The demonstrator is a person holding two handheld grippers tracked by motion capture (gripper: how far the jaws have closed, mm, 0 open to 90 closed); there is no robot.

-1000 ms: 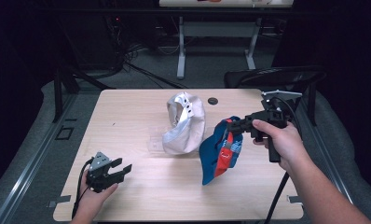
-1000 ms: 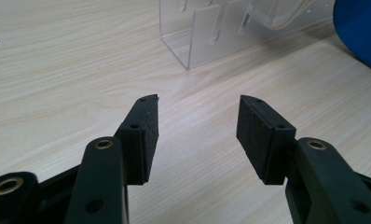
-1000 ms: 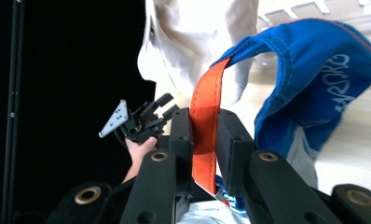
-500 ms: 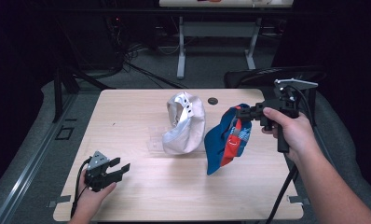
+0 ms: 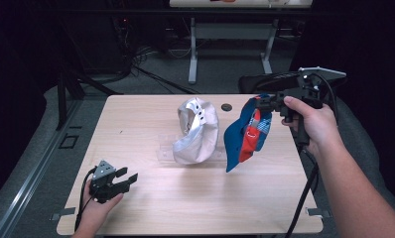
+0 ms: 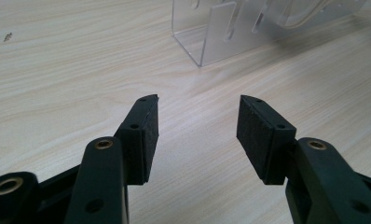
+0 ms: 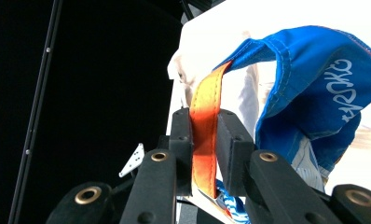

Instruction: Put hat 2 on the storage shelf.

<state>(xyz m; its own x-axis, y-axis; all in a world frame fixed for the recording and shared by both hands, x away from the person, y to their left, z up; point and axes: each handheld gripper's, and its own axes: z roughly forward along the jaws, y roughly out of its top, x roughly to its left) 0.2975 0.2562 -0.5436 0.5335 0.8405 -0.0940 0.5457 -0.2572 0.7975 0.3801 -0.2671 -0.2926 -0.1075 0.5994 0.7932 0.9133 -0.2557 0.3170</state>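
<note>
A blue cap [image 5: 246, 134] with red and white panels hangs in the air over the right half of the table. My right gripper [image 5: 261, 101] is shut on its orange strap [image 7: 205, 135], and the blue cap [image 7: 323, 93] droops beyond the jaws. A white cap [image 5: 198, 131] sits on a clear acrylic stand [image 5: 165, 148] at the table's middle. My left gripper [image 5: 127, 179] rests low at the front left corner, open, with bare wood between its pads [image 6: 148, 135]. The clear stand [image 6: 230, 28] lies ahead of it.
A small black disc [image 5: 227, 107] lies on the wooden table [image 5: 136, 124] behind the caps. A white-legged desk frame [image 5: 193, 54] and cables stand on the dark floor beyond the far edge. A dark chair [image 5: 265, 82] sits at the table's far right.
My right gripper has risen and drifted right, lifting the blue cap higher off the table. The left gripper has stayed where it was.
</note>
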